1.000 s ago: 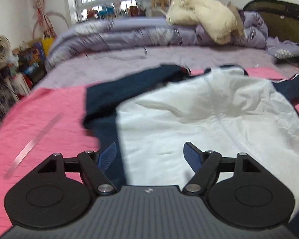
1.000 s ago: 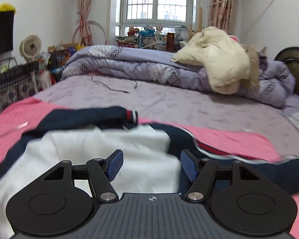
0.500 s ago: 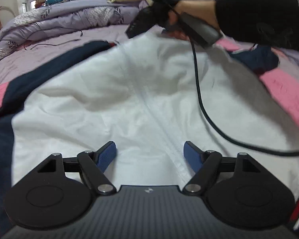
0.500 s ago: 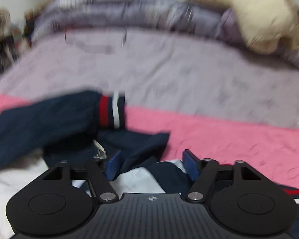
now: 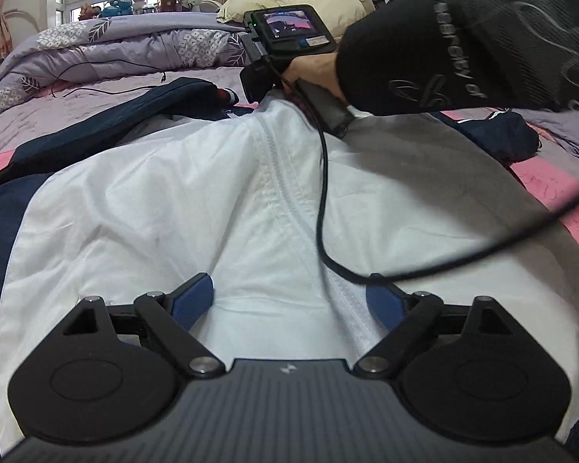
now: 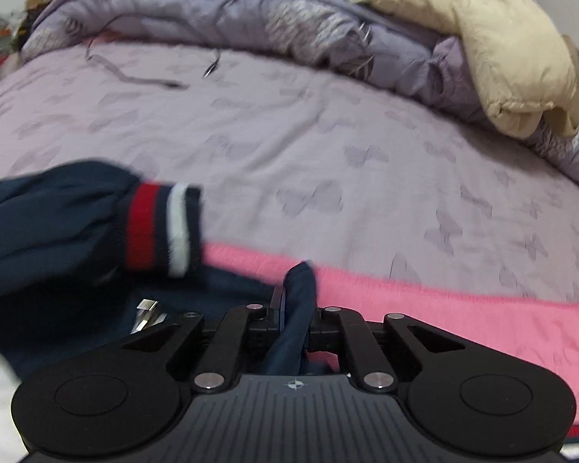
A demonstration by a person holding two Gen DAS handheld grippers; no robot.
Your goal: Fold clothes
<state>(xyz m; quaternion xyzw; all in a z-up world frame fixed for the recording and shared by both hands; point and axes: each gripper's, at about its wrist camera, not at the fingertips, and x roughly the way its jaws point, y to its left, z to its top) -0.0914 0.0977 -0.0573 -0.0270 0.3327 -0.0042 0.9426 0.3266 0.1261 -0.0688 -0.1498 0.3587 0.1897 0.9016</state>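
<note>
A navy-and-white zip-front jacket (image 5: 197,200) lies spread across the middle of the frame on the bed's pink cover (image 5: 559,193). The left gripper (image 5: 289,297), at lower centre, hangs over its white panel with fingers apart and widening, nothing between them. The right gripper (image 6: 294,301) has its fingers clamped on a navy fold of the jacket.

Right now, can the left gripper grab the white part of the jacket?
Probably yes. The left gripper hangs just over the jacket's white lining, jaws opening, nothing between them. Only the black cable trails near its right finger; the right gripper pinches navy fabric further off.
</note>
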